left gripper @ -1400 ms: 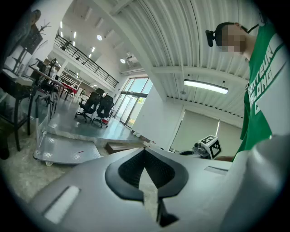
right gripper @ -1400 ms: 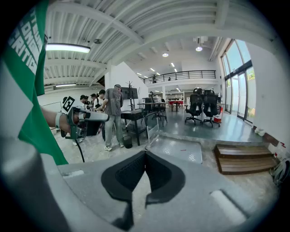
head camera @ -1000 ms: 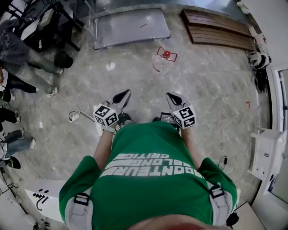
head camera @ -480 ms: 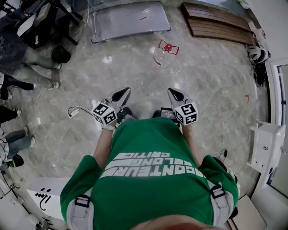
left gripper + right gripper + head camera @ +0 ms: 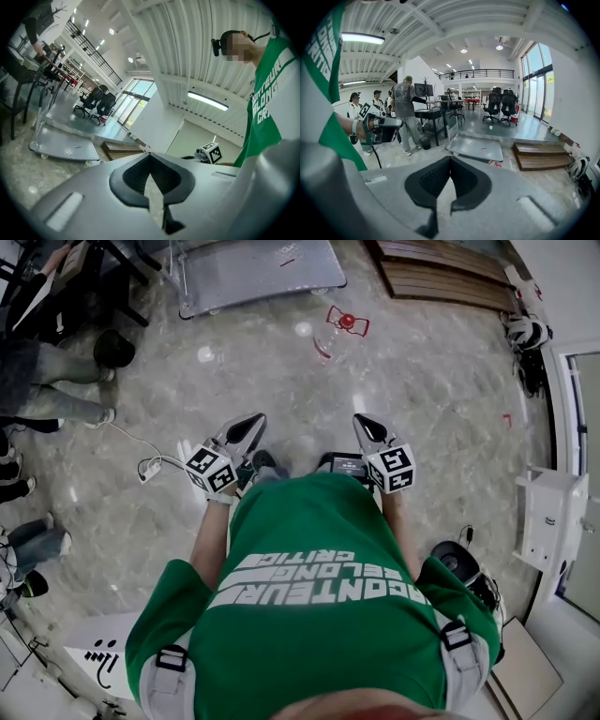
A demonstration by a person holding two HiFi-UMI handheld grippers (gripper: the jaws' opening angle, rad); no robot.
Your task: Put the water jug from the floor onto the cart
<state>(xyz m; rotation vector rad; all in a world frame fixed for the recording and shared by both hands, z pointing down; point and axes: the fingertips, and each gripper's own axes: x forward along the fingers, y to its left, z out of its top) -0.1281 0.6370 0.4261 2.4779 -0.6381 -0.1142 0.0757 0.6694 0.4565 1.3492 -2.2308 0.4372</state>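
Water jug lay on the floor at upper centre, just below the cart, ahead of both grippers. The right gripper seemed slightly nearer than the left gripper; both were closed and empty.

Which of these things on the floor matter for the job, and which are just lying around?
For the job: water jug, cart, left gripper, right gripper.
Just lying about: wooden platform, black bin, power strip.

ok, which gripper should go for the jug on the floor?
Right, probably. The water jug lies ahead, nearer the right gripper than the left gripper. Both are shut, empty and well short of it.
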